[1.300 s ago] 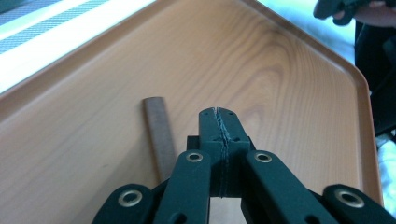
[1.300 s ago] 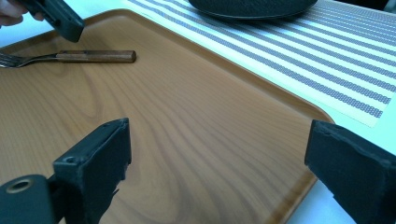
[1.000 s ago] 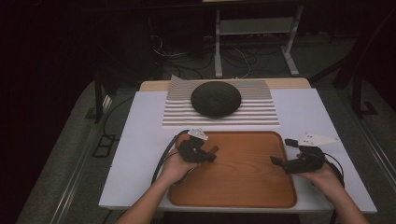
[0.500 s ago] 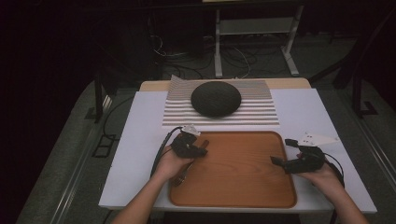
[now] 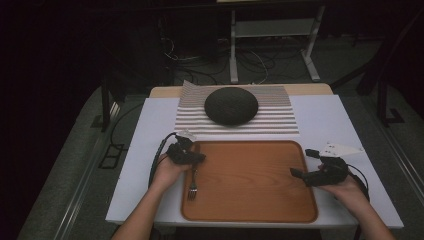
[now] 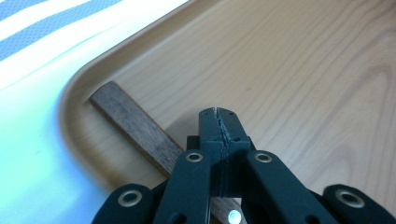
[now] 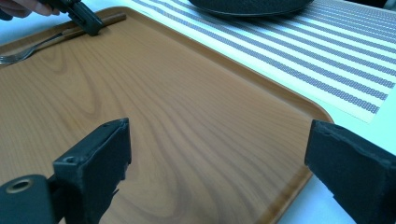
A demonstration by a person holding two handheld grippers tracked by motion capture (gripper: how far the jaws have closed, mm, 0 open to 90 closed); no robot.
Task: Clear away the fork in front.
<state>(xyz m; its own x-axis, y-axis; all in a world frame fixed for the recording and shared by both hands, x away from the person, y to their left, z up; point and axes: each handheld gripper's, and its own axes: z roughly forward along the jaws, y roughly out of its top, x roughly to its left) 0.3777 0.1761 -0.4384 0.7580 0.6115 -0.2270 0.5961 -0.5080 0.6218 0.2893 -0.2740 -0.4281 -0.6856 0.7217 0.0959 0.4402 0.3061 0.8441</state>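
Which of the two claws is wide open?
The right claw, at the tray's right edge, with its jaws spread apart. The left claw is closed by the fork's handle.

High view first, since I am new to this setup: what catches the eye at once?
The wooden tray at the near middle of the white table, with a fork along its left edge under the left gripper. Behind it a dark round dome sits on a striped mat. The right gripper waits with jaws apart at the tray's right edge.
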